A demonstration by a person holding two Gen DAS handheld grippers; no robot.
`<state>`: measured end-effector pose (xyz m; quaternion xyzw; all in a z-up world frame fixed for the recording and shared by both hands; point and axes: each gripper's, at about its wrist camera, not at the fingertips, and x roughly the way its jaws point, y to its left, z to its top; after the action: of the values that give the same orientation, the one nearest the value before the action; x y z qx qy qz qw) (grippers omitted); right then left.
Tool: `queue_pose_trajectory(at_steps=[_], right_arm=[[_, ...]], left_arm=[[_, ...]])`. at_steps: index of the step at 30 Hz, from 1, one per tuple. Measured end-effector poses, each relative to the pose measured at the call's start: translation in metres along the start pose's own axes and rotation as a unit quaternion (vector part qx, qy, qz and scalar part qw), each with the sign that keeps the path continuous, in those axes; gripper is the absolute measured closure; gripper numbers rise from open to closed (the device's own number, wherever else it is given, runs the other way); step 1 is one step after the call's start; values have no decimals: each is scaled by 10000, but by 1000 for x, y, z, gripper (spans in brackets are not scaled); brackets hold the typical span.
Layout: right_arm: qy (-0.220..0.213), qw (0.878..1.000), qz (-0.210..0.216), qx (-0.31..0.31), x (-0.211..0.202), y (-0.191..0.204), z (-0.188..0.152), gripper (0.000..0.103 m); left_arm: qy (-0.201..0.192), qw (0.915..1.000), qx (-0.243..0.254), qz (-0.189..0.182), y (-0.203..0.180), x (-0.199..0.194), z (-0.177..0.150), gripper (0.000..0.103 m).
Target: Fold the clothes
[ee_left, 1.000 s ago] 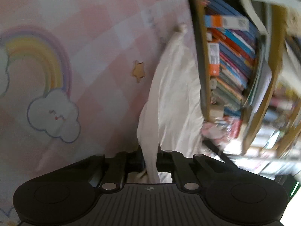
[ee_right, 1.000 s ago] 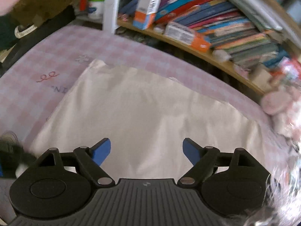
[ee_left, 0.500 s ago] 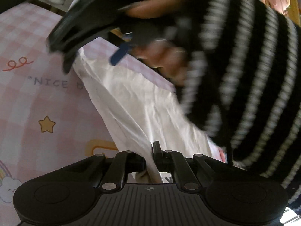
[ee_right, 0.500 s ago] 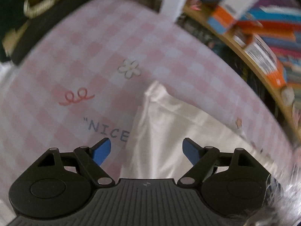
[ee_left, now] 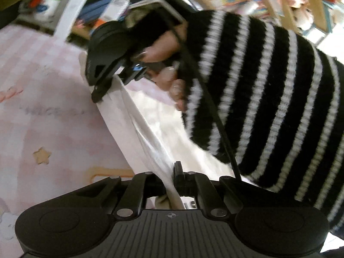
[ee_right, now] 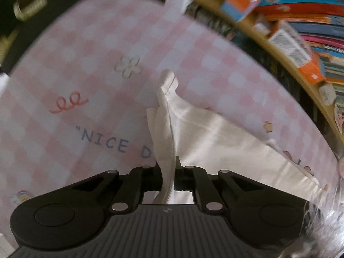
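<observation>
While both of your grippers are pinched on the white garment (ee_right: 206,142), treat this as the lift-and-carry part of a fold and keep the two grips moving together. Nearest you, the left gripper (ee_left: 172,178) is clamped on a gathered edge of the cloth, which runs taut away from its fingers toward the far left. The right gripper (ee_right: 169,172) has just been closing, and a bunched corner of the same garment now stands up between its fingers, so it too is holding fabric. From the left camera you can see that right gripper (ee_left: 107,64) and your hand (ee_left: 169,68) at the far end of the raised edge, with the striped sleeve (ee_left: 268,111) crossing over the cloth. Keep that edge lightly stretched, not tight enough to pull it out of either grip, and bring it over level so the corners land square on the part still lying flat. The rest of the garment spreads to the right across the pink checked sheet (ee_right: 75,68). You have open sheet on the left, around the printed lettering (ee_right: 111,142). Further off, the bookshelf (ee_right: 301,49) runs close along the far right edge, so swing the fold away from it.
</observation>
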<state>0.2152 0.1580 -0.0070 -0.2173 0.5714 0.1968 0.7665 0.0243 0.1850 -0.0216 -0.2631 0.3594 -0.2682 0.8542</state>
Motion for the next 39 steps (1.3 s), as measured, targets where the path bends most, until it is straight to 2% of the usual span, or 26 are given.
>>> queue_pose_trajectory(at_steps=[9,13,25,33,35,36,37,38,39], right_arm=[[-858,9943,214,604,-69,-113,-53,96],[-1085,9907,348,746,-79,-166,-84,96],[-1565,9783,1005,912,-79,-291,-170,96],[-1542,9731,1349,1053,-48,-343,-206,96],[-1463,9723,1385,1186,-36,-356,-214,95],[-1414,9721,1336,1308,-29,-363,-218,92],[-1363,9720,1264,1440,-22,-369,-222,83],[-1299,9718,1165,1586,-17,-376,-228,65],[-1224,9710,1131,1714,-12,-382,-234,59]], left_arm=[[211,9964,678,-456,-81,47,16,98],[315,9938,954,-478,-116,66,2,98],[537,9933,1015,132,-204,141,-21,98],[1021,9891,893,574,-226,199,-42,97],[1178,9885,700,642,-228,213,-47,89],[1268,9881,586,647,-228,219,-49,76],[1392,9878,419,562,-228,224,-51,62],[1502,9873,261,436,-227,227,-54,60],[1571,9873,132,183,-226,227,-57,60]])
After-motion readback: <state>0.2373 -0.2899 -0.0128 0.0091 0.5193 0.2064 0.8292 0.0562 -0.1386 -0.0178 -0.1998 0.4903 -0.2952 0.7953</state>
